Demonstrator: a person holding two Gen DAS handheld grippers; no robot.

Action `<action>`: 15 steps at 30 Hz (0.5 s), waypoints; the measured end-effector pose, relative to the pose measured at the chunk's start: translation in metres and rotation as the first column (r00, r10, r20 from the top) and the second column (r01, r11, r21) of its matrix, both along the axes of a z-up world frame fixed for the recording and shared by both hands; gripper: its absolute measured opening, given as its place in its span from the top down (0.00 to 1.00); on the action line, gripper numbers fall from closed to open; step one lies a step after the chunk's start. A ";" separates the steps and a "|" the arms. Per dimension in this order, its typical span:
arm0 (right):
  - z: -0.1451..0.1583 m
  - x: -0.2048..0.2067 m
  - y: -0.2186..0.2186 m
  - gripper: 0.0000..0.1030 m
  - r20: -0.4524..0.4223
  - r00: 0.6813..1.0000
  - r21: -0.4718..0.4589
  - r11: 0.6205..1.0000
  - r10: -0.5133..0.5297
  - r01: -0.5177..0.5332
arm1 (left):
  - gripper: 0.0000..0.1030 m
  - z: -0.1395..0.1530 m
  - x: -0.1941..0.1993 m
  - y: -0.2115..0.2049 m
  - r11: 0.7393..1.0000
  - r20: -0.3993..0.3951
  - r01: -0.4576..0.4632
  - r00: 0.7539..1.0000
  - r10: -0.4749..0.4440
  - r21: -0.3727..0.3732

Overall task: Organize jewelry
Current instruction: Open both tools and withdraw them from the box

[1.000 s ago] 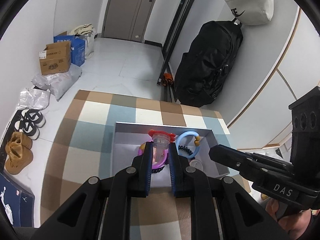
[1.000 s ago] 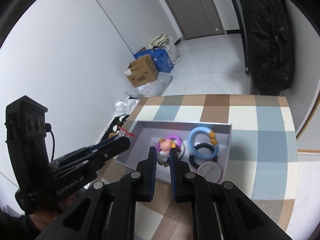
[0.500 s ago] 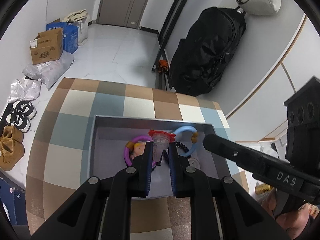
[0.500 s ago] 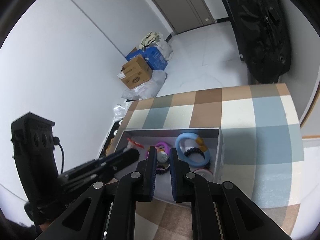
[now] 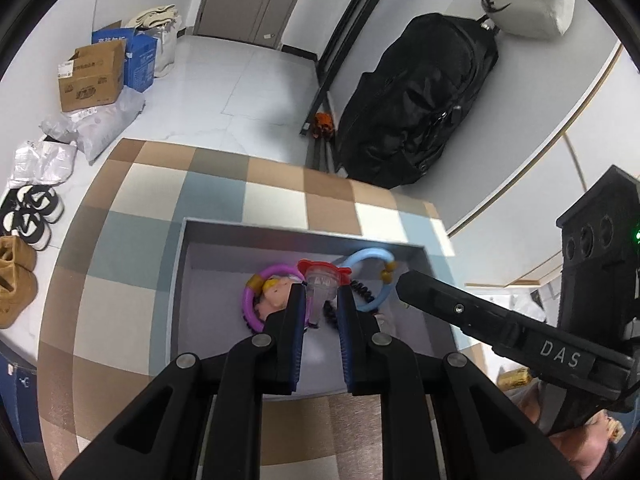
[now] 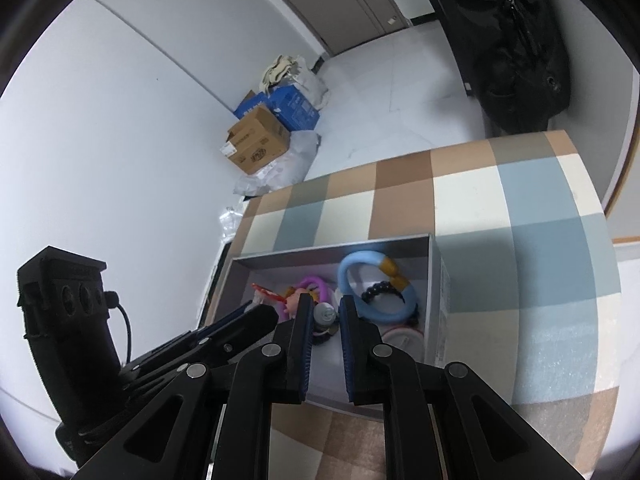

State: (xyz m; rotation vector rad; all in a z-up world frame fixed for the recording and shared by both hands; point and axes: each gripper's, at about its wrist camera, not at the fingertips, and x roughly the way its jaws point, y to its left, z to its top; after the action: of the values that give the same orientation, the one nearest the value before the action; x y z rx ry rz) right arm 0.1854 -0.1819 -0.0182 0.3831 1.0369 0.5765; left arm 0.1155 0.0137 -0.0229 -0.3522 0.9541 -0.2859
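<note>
A grey open box [image 5: 180, 280] [image 6: 436, 280] sits on a checked table. In it lie a purple ring [image 5: 250, 304] [image 6: 310, 282], a light blue ring [image 5: 370, 258] [image 6: 360, 264] with yellow beads, a black bead bracelet [image 6: 380, 290] and a white round lid [image 6: 400, 338]. My left gripper [image 5: 320, 300] is shut on a clear piece with a red rim [image 5: 320, 276], held over the box. My right gripper [image 6: 325, 312] is nearly shut above the box, with a small silver object [image 6: 325, 314] between its fingers; whether it grips it is unclear.
The checked tablecloth [image 5: 132, 292] [image 6: 520, 208] surrounds the box. On the floor are cardboard and blue boxes [image 5: 92, 76], plastic bags, shoes [image 5: 28, 216] and a large black bag [image 5: 420, 100] against the wall.
Both grippers have moved over the box and lower toward it. The left one still holds the red-rimmed piece.
</note>
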 end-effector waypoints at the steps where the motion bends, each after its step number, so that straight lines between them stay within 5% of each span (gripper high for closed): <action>1: 0.003 -0.001 0.000 0.86 0.015 1.000 0.001 1.000 -0.001 0.001 | 0.84 0.001 0.000 0.000 1.000 0.003 0.001 1.000 -0.001 -0.003; 7: 0.014 -0.005 -0.002 0.79 0.078 0.997 0.018 1.000 -0.014 0.013 | 0.44 0.010 -0.004 0.000 1.000 0.063 -0.017 0.998 0.017 0.000; 15: 0.015 -0.007 -0.012 0.42 0.076 0.995 0.040 0.998 -0.057 0.054 | 0.42 0.008 -0.001 0.007 0.998 0.049 -0.053 0.997 0.052 0.028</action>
State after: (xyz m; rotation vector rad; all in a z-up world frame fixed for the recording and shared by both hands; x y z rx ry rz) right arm 0.1787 -0.1941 -0.0032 0.4187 0.9398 0.5570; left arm 0.1141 0.0205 -0.0149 -0.3416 0.8992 -0.2314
